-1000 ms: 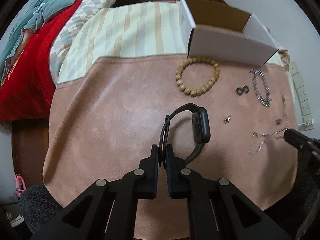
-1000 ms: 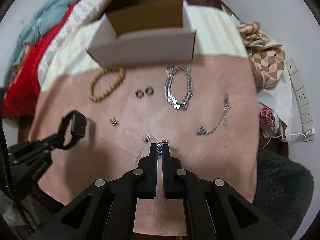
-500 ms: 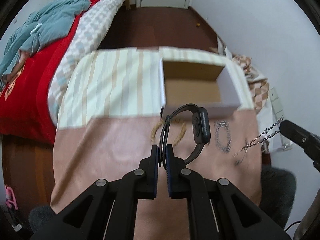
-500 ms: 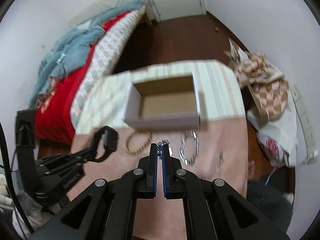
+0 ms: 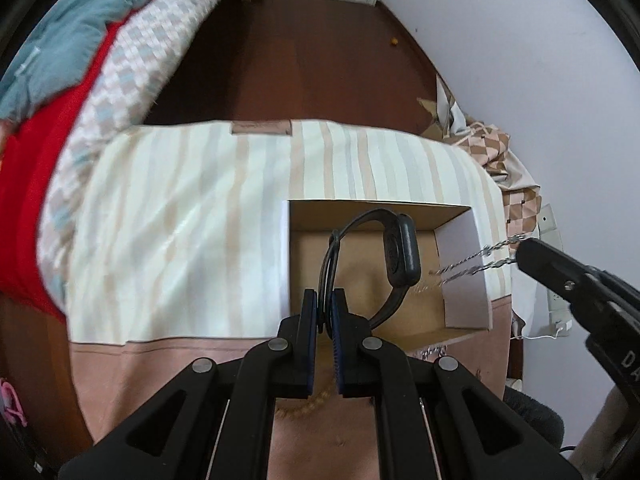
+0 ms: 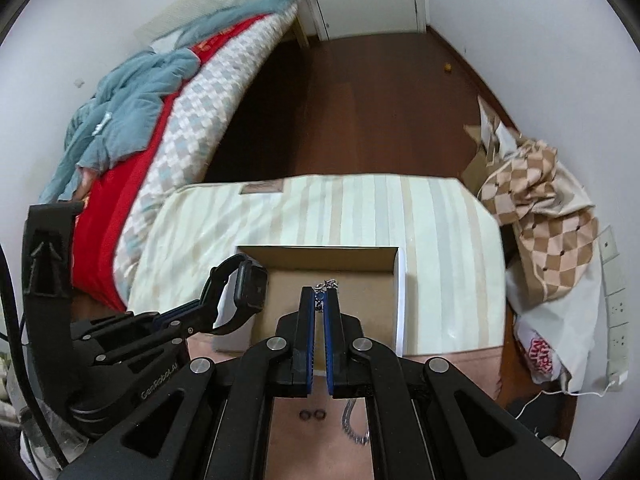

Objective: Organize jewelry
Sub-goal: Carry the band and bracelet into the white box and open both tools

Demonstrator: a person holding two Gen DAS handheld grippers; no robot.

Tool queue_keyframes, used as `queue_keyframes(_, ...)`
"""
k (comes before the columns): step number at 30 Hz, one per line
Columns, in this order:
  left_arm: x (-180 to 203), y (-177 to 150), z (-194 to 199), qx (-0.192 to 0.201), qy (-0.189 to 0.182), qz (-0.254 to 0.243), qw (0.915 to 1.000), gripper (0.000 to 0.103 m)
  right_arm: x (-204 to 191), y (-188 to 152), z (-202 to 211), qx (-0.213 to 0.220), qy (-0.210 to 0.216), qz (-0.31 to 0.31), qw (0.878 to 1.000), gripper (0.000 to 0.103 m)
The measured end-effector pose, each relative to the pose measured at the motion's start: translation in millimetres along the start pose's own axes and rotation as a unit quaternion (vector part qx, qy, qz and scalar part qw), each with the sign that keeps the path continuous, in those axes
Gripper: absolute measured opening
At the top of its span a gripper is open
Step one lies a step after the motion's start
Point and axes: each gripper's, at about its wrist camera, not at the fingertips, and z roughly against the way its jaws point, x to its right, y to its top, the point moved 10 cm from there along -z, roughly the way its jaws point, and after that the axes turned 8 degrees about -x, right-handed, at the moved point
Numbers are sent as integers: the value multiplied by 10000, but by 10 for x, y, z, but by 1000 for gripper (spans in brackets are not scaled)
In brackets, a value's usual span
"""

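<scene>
Already over the box [image 5: 460,308], the watch [image 5: 400,252] hung by its strap from the clenched left gripper [image 5: 325,300], and the chain [image 5: 472,264] trailed in from 3 o'clock, pinched in the right gripper [image 6: 319,304]. Each should probably drop lower before releasing, chain first, so it would not snag. Both grippers pointed toward 12 o'clock, tilted down.

watch [image 5: 401,252]: black | chain [image 5: 472,264]: silver | box [image 5: 464,280]: white, brown inside | cloth [image 5: 180,240]: cream-beige stripes
</scene>
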Motion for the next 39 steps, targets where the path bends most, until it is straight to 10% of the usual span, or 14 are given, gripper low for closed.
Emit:
queue_keyframes(13, 156, 262, -173, -202, -422, 185, 9987, 20, 176, 66, -460, -660, 527, -143, 9963, 6)
queue_keyframes(16, 137, 292, -26, -29, -317, 180, 9993, 73, 228, 18, -415, -670, 485, -178, 9964, 20)
queue_keyframes(20, 25, 313, 163, 252, -7, 175, 9995, 80, 314, -102, -356, -657, 59, -73, 9978, 54)
queue_keyframes(22, -60, 296, 236, 404, 232, 190, 9987, 101, 349, -197, -343, -638, -330, 23, 9974, 69)
queue_keyframes(26, -208, 155, 258, 553, 702, 180, 9958, 103, 373, -338, -375, -620, -730, 127, 9953, 97)
queue_keyframes(39, -390, -257, 292, 688, 1339, 145, 9885, 103, 337, -583, -363, -408, -1187, 173, 9919, 100)
